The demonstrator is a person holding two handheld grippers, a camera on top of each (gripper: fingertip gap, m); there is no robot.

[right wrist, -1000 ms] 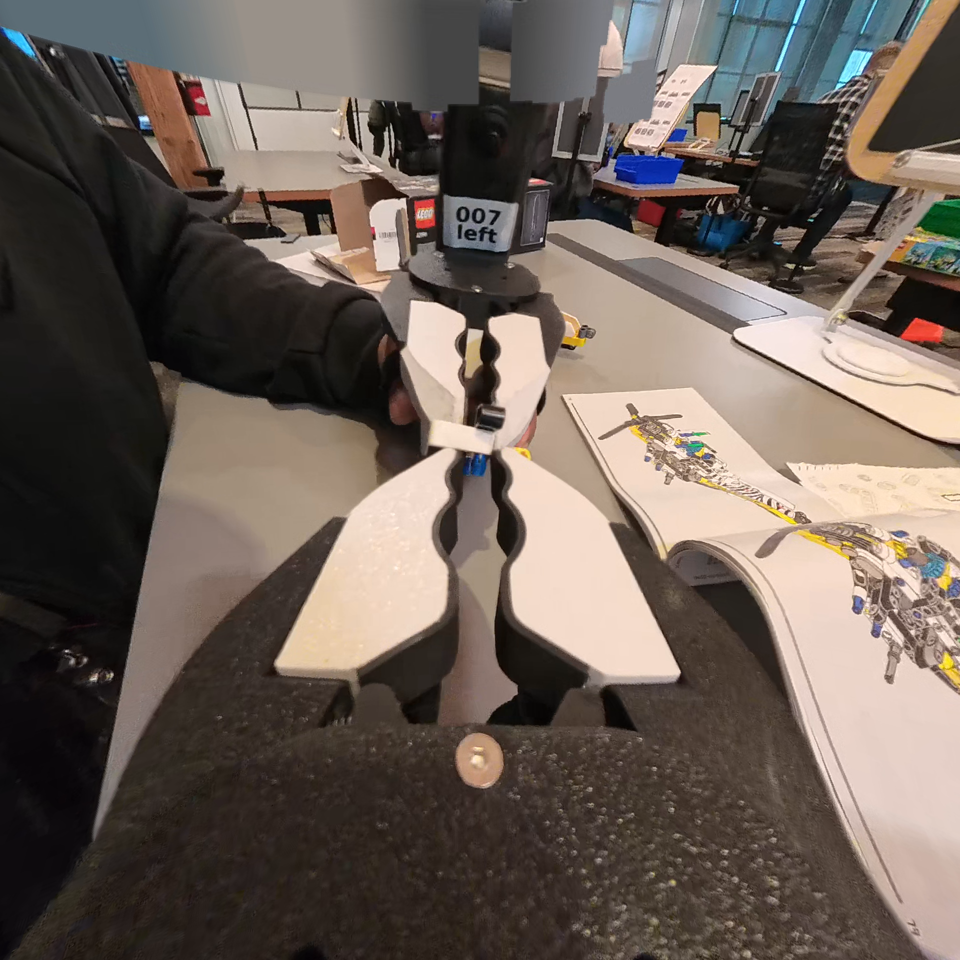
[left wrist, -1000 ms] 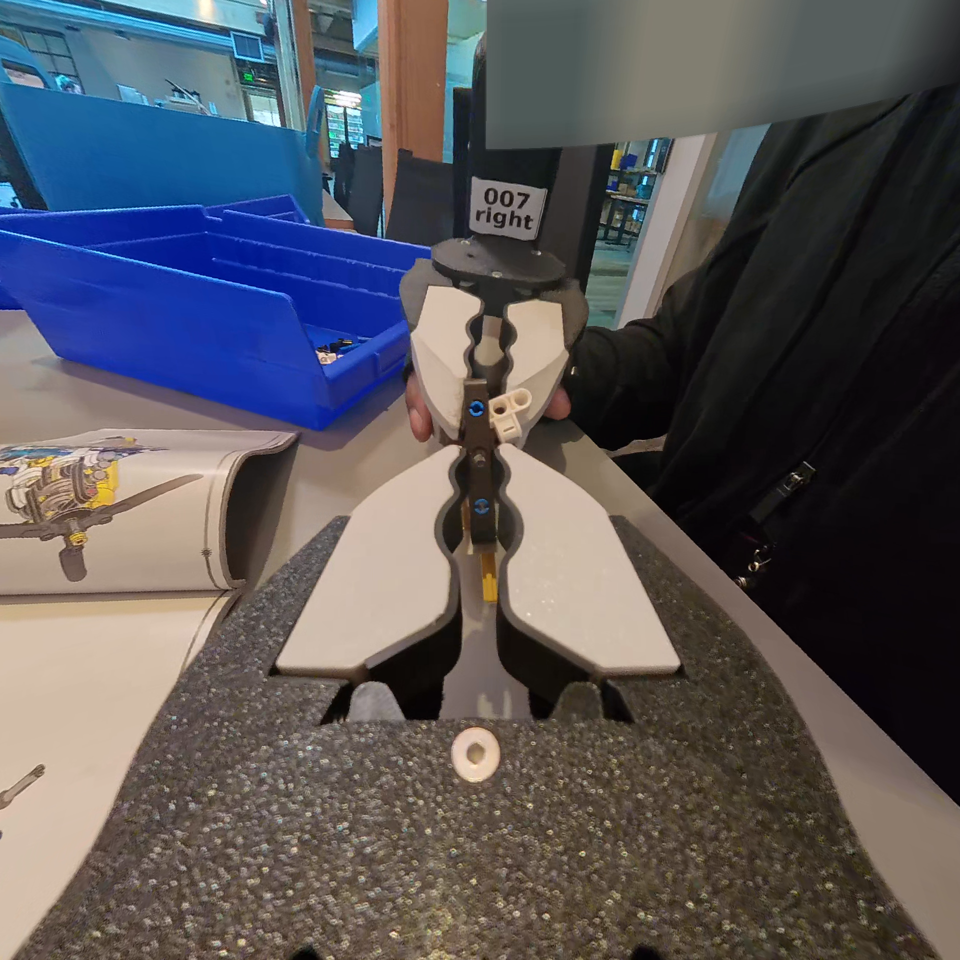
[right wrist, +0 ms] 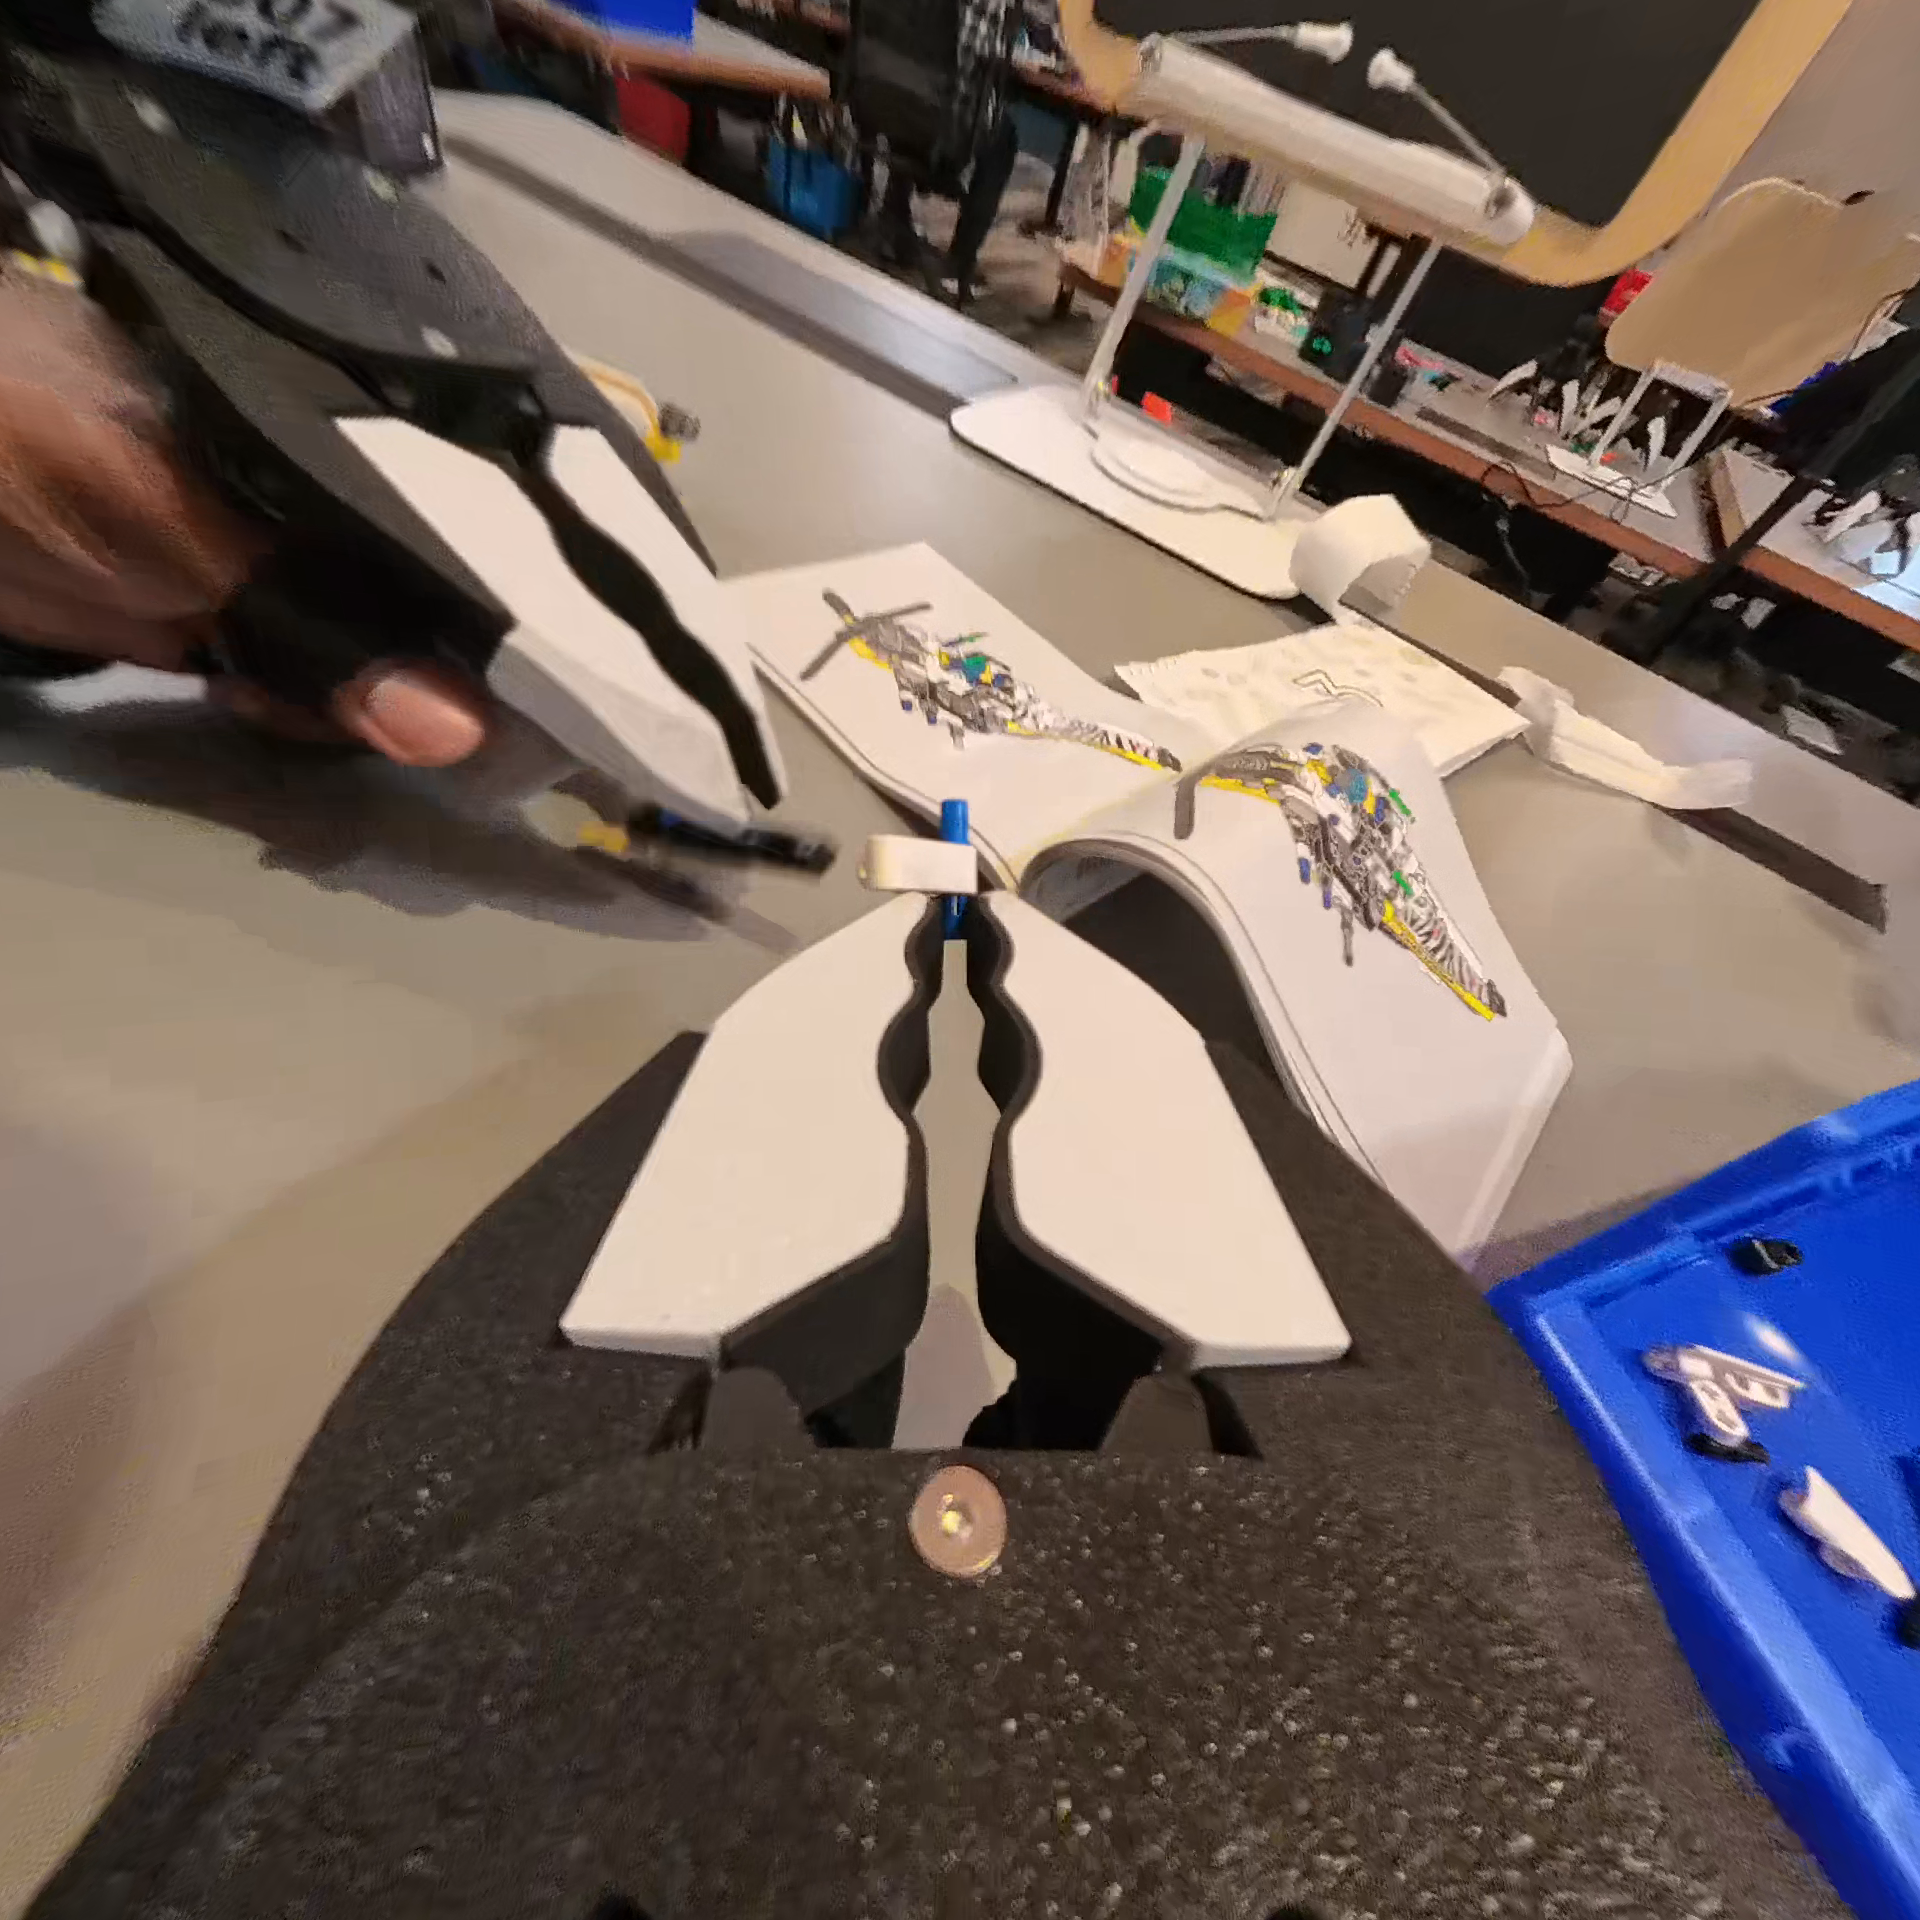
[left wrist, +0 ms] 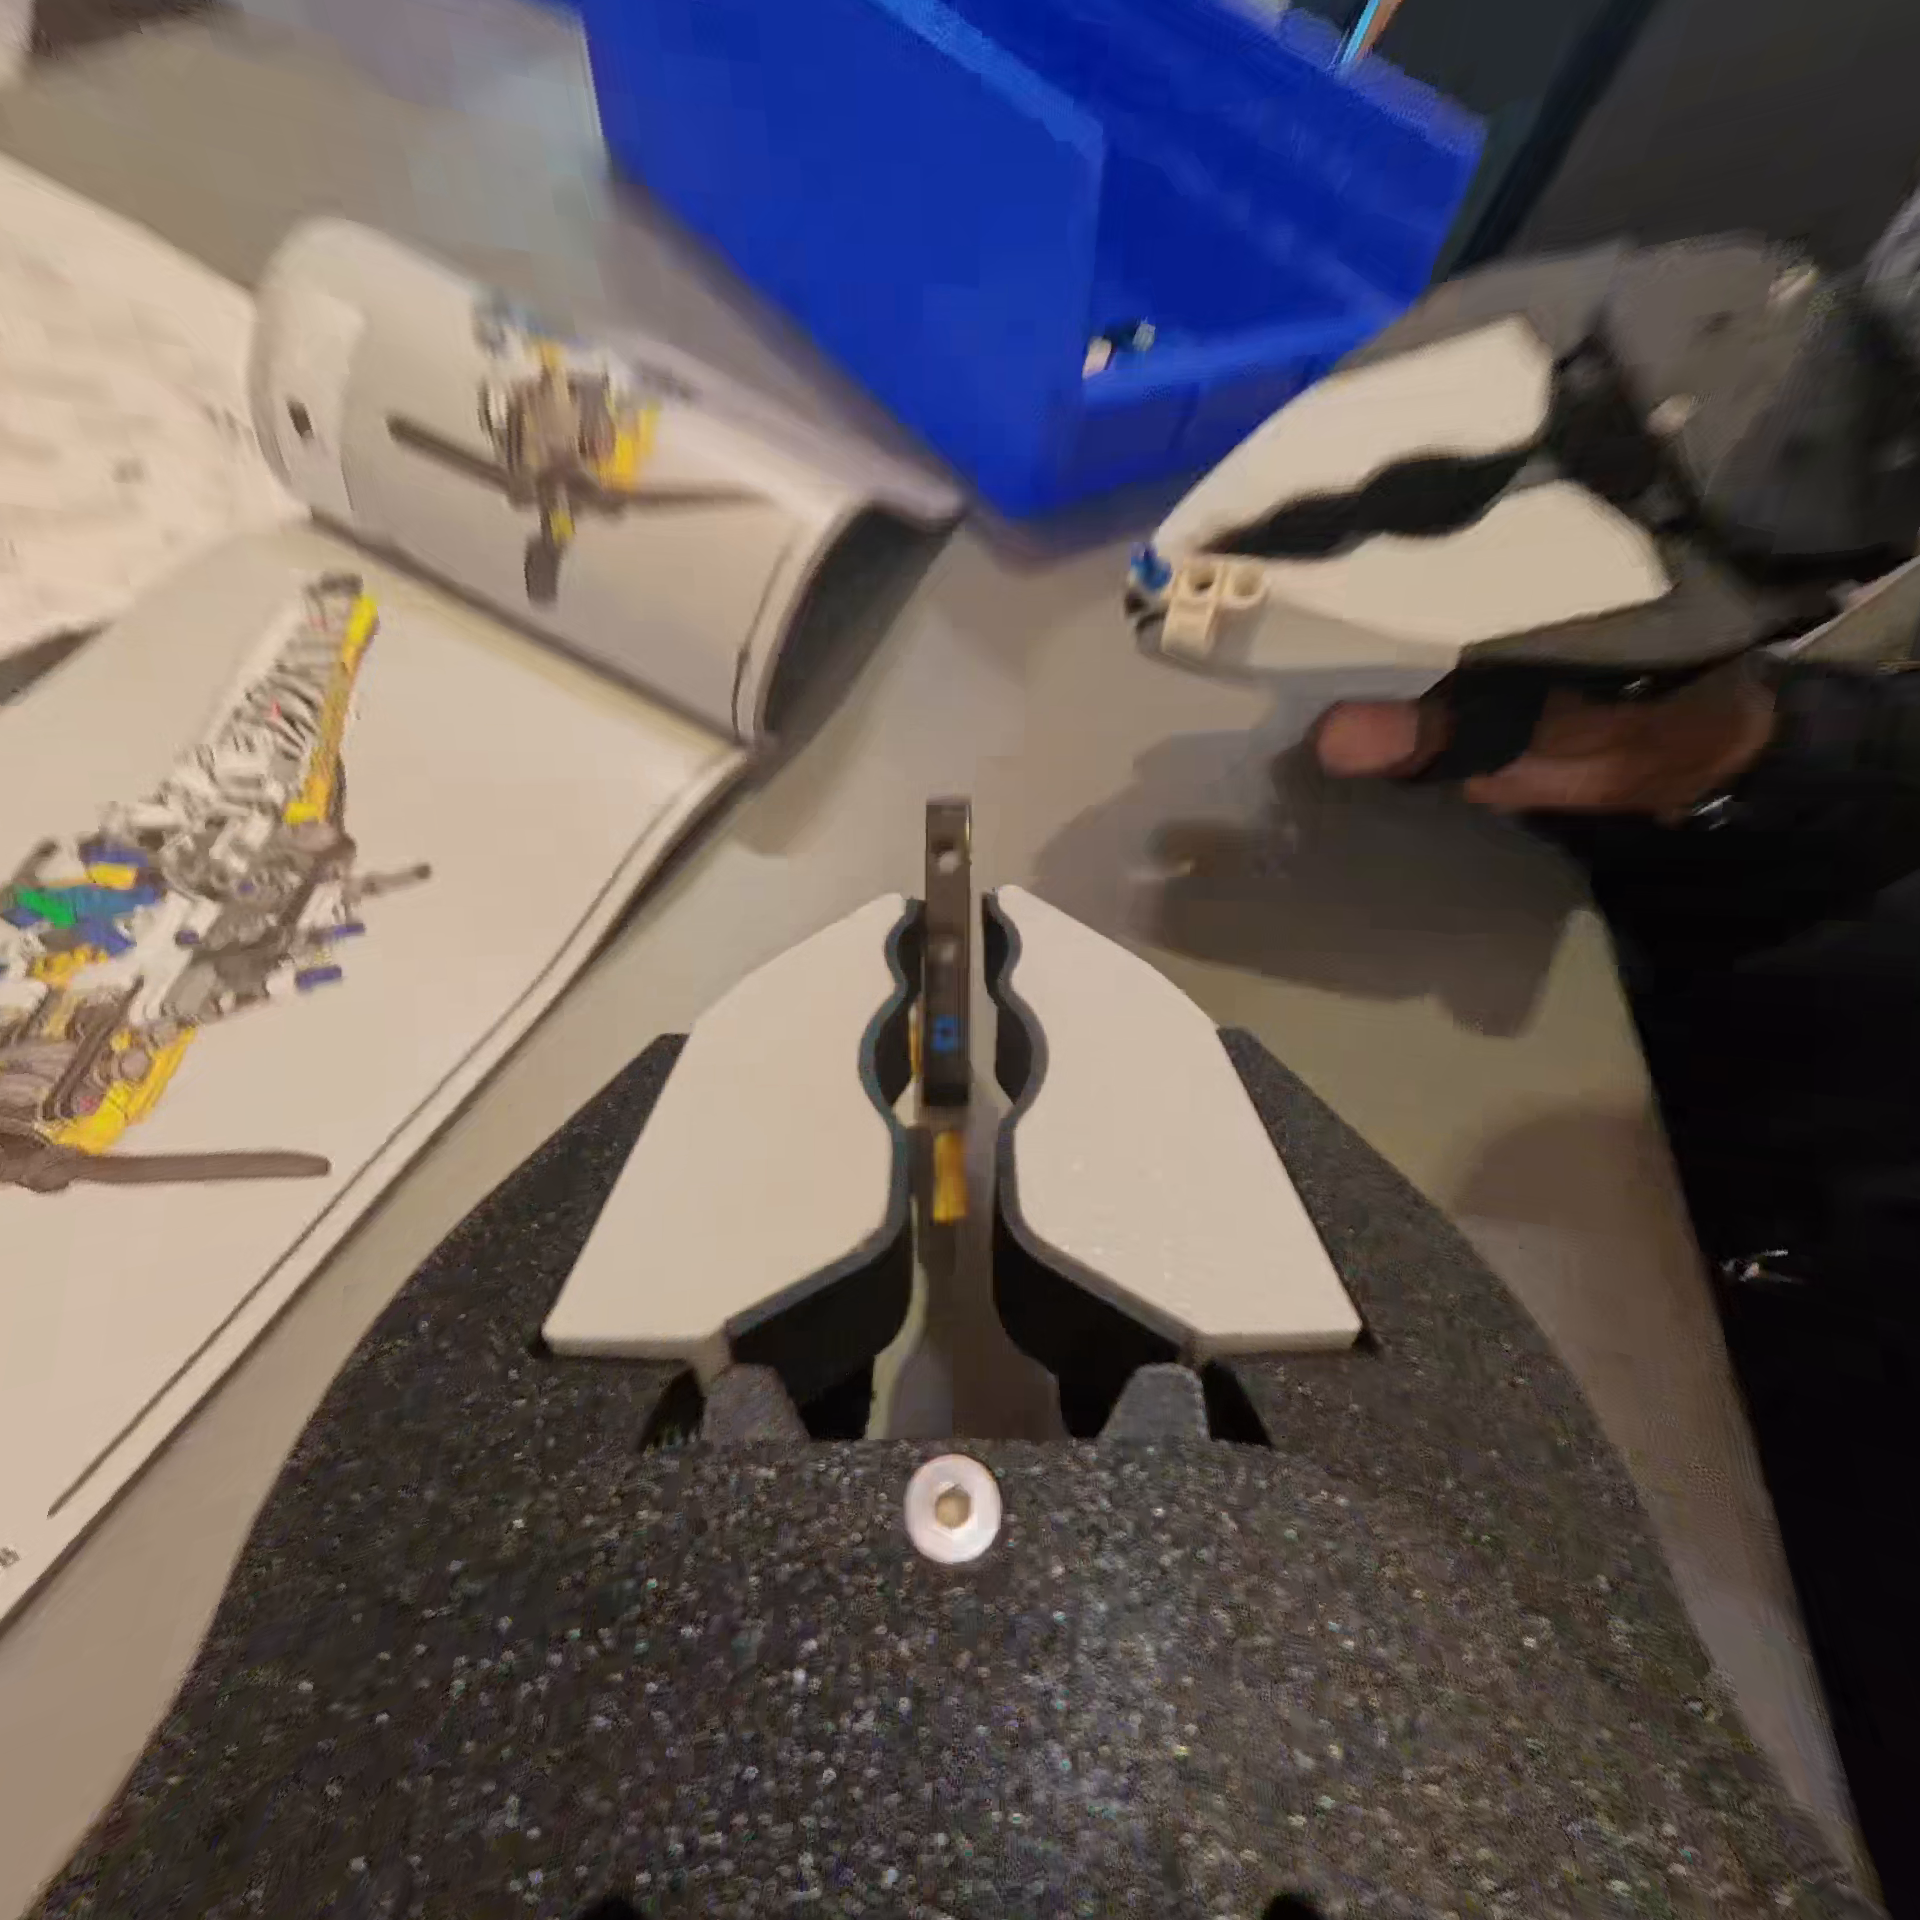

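My left gripper (left wrist: 948, 902) is shut on a dark grey beam (left wrist: 948, 862) that carries a blue pin and a yellow piece; the beam's tip sticks out past the fingertips above the grey table (left wrist: 883, 707). My right gripper (right wrist: 954, 904) is shut on a blue pin (right wrist: 953, 821) that carries a white connector (right wrist: 920, 864). In the left wrist view the right gripper (left wrist: 1148, 566) is at the upper right with the white connector (left wrist: 1210, 608). In the right wrist view the left gripper (right wrist: 764, 795) is at the upper left with the beam (right wrist: 727, 842), blurred, a short way from the connector.
An open instruction booklet (left wrist: 312, 831) lies on the table; it also shows in the right wrist view (right wrist: 1299, 883). A blue bin (left wrist: 1039, 260) with loose pieces stands close by (right wrist: 1714, 1403). A white lamp base (right wrist: 1143, 468) and loose paper sheets (right wrist: 1330, 686) lie farther off. A person's hand (left wrist: 1455, 738) holds the right gripper.
The two grippers stood tip to tip with connector and beam together. They have swung apart; the white connector with its blue pin is now clear of the beam. Both views tilted toward the table.
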